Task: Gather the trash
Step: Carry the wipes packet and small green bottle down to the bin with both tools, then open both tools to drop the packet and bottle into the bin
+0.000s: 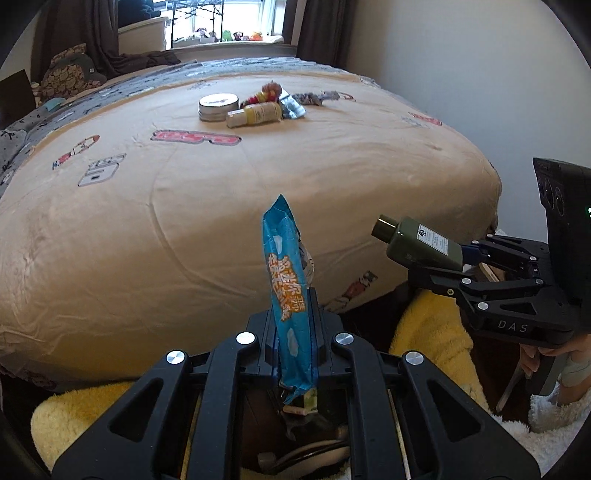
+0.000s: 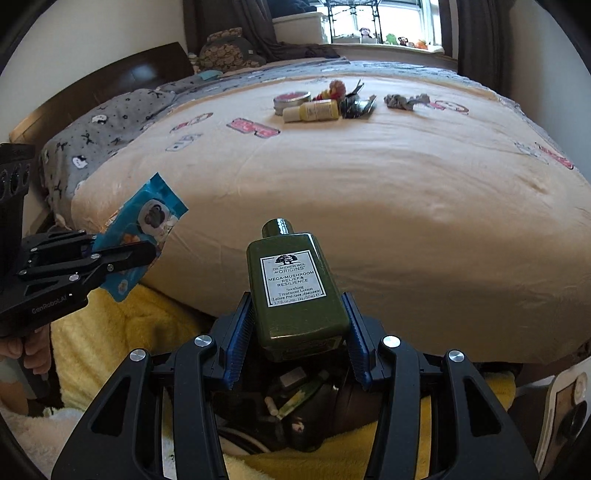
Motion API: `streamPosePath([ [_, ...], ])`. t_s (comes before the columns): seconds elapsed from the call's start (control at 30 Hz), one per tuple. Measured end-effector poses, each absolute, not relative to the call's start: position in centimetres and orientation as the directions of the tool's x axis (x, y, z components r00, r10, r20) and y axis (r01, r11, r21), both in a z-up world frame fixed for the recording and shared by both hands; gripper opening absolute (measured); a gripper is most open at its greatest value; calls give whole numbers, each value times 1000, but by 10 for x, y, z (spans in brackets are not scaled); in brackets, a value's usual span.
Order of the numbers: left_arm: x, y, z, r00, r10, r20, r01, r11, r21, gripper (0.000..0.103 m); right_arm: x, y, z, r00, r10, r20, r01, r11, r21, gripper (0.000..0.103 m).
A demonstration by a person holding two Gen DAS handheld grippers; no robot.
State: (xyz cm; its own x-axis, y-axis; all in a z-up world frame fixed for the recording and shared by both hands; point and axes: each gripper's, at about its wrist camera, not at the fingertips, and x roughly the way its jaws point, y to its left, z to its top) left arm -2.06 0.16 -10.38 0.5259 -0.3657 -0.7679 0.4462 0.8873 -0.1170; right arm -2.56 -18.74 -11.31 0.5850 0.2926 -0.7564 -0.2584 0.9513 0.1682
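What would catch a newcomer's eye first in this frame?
Front and centre, the left gripper pinches a blue snack wrapper, and the right gripper clamps a green lotion bottle. Beyond them, a small cluster including a yellow bottle and round tin lies on the beige bedspread.

Beige bedspread [image 1: 258,192], yellow towel [image 2: 122,332], window [image 1: 236,18]

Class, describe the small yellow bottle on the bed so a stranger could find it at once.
Start at the beige blanket covering the bed, and find the cluster of items lying towards the window. The yellow bottle lies on its side just before a round tin, the only yellow, white-capped item there.
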Motion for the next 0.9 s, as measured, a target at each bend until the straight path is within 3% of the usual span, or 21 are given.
streamPosePath([
  [0.27,-23,-9,-167,368,-390,-844,462,865,-198,10,-30,-183,-164,476,268,-838,-227,958,178,48],
  [0.63,-9,-23,-251,200,-317,-927,429,879,-208,10,-28,-178,-223,344,248,-906,-168,965,201,48],
  [0.9,0,-23,-282,104,-298,-949,407,883,-232,11,-22,-176,-255,276,250,-928,-120,967,225,48],
])
